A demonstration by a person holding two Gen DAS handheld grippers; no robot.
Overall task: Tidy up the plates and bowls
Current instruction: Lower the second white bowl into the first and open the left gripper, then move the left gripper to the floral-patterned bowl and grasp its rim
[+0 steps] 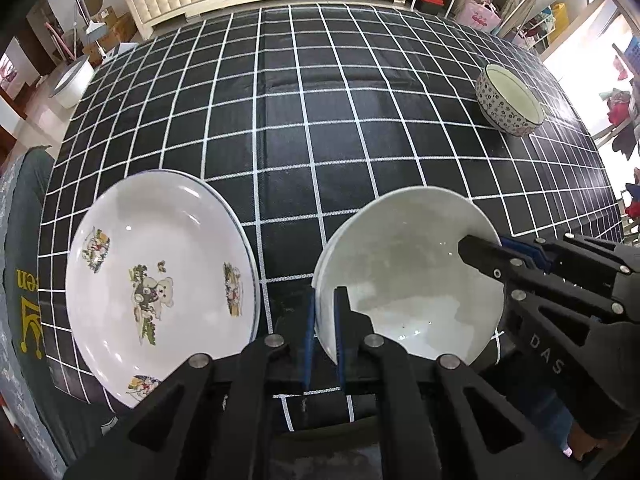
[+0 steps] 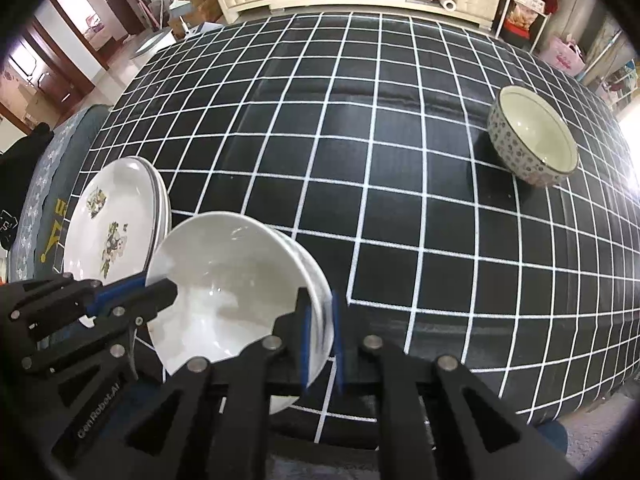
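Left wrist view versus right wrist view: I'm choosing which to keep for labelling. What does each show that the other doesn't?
Only the left wrist view shows the bear plate almost whole, with its bear print clear, and the left gripper straddling the white bowl's near-left rim.

Only the right wrist view shows a doorway at far left, and the right gripper straddling the bowl's right rim.

Both show the white bowl gripped by both sets of fingers, the patterned bowl far right, and the black grid tablecloth.

Black grid-clothed table (image 1: 320, 128) with plate stack (image 1: 160, 280), white bowls (image 1: 408, 272), patterned bowl (image 1: 510, 100).
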